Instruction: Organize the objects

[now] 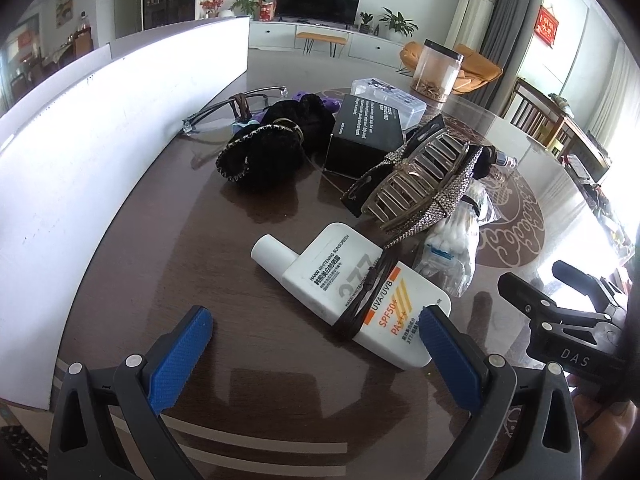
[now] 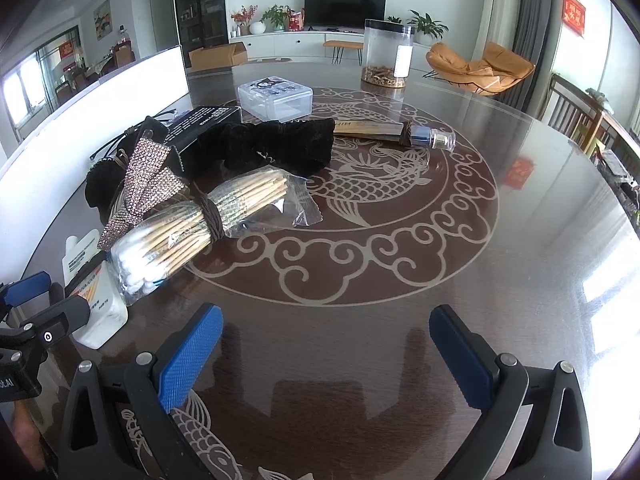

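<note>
Hovering low over the table (image 1: 168,240), left gripper (image 1: 316,334) splayed wide, holding nothing. Sunscreen bottle (image 1: 348,292) lies flat just ahead, long axis diagonal: cap far-left, base touching the right finger (image 1: 448,356). Hair clip (image 1: 416,184) beyond the bottle. Right gripper (image 2: 326,340) also spread, empty, farther from the bottle; left is nearer.

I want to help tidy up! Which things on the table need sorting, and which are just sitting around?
To sort:
sunscreen bottle
hair claw clip
cotton swab bag
black scrunchies
black box
clear plastic case
small bottle

Just there:
tall clear jar
television
orange chair
</note>
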`<state>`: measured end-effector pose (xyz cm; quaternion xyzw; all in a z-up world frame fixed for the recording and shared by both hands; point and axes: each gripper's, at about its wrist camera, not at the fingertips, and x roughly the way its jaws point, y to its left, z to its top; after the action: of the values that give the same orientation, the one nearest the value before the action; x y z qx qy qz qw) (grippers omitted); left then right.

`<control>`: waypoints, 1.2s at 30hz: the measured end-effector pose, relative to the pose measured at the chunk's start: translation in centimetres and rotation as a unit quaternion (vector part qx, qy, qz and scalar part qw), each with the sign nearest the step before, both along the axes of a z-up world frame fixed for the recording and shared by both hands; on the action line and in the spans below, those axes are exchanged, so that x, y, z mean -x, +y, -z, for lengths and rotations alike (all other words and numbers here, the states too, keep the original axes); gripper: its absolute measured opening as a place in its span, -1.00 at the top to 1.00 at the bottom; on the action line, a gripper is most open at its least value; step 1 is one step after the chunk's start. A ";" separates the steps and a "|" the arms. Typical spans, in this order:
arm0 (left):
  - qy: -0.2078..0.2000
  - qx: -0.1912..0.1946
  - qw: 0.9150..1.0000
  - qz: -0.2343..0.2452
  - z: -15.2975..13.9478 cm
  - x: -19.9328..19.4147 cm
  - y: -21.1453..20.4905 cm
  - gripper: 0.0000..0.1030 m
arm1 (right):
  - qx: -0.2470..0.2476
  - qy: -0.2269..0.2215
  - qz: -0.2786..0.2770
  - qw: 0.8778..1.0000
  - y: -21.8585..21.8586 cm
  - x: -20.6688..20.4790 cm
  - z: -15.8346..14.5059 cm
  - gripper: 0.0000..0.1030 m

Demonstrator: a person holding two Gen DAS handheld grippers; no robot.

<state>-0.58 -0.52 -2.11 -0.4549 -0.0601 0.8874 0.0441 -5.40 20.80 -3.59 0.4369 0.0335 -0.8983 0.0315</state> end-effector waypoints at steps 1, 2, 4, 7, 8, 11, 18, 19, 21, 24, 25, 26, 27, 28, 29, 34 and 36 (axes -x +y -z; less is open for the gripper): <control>0.001 0.000 1.000 0.001 0.0 0.0 0.0 -1.00 | 0.000 0.000 0.000 1.000 0.0 0.0 0.0 -1.00; 0.002 0.000 1.000 0.003 0.0 0.0 -0.1 -1.00 | 0.000 0.000 0.000 1.000 0.0 0.0 0.0 -1.00; 0.002 -0.001 1.000 0.007 0.0 0.0 -0.1 -1.00 | 0.000 0.000 0.000 1.000 0.0 0.0 0.0 -1.00; 0.002 -0.001 1.000 0.009 0.1 0.0 -0.1 -1.00 | 0.000 0.000 0.000 1.000 0.0 0.0 0.0 -1.00; 0.002 -0.001 1.000 0.009 0.1 0.0 -0.1 -1.00 | -0.001 -0.001 0.000 1.000 0.0 0.0 0.1 -1.00; 0.003 -0.002 1.000 0.012 0.1 0.0 -0.2 -1.00 | -0.003 -0.002 0.000 1.000 -0.1 0.0 0.2 -1.00; 0.005 -0.002 1.000 0.013 0.1 -0.1 -0.2 -1.00 | -0.005 -0.005 0.000 1.000 -0.2 0.1 0.3 -1.00; 0.005 -0.002 1.000 0.013 0.1 -0.1 -0.2 -1.00 | -0.005 -0.006 0.000 1.000 -0.2 0.1 0.3 -1.00; 0.005 -0.002 1.000 0.013 0.1 -0.1 -0.2 -1.00 | -0.006 -0.006 0.000 1.000 -0.2 0.1 0.3 -1.00; 0.005 -0.002 1.000 0.013 0.1 -0.1 -0.2 -1.00 | -0.006 -0.006 0.000 1.000 -0.2 0.2 0.3 -1.00; 0.005 -0.002 1.000 0.013 0.1 -0.1 -0.2 -1.00 | -0.007 -0.007 0.000 1.000 -0.2 0.2 0.4 -1.00; 0.005 -0.002 1.000 0.013 0.1 -0.1 -0.2 -1.00 | -0.008 -0.007 0.000 1.000 -0.2 0.2 0.4 -1.00; 0.005 -0.002 1.000 0.013 0.1 -0.1 -0.2 -1.00 | -0.008 -0.007 0.000 1.000 -0.2 0.2 0.4 -1.00; 0.005 -0.002 1.000 0.013 0.1 -0.1 -0.2 -1.00 | -0.008 -0.008 0.000 1.000 -0.2 0.2 0.4 -1.00; 0.005 -0.002 1.000 0.013 0.1 -0.1 -0.2 -1.00 | -0.008 -0.008 0.000 1.000 -0.2 0.2 0.4 -1.00; 0.005 -0.003 1.000 0.014 0.1 -0.1 -0.2 -1.00 | -0.008 -0.008 0.000 1.000 -0.2 0.2 0.5 -1.00; 0.006 -0.003 1.000 0.014 0.1 -0.2 -0.2 -1.00 | -0.008 -0.008 0.000 1.000 -0.2 0.2 0.4 -1.00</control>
<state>-0.40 -0.70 -2.19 -0.4498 -0.0564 0.8894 0.0585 -5.61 20.57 -4.01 0.4440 0.0407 -0.8947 0.0283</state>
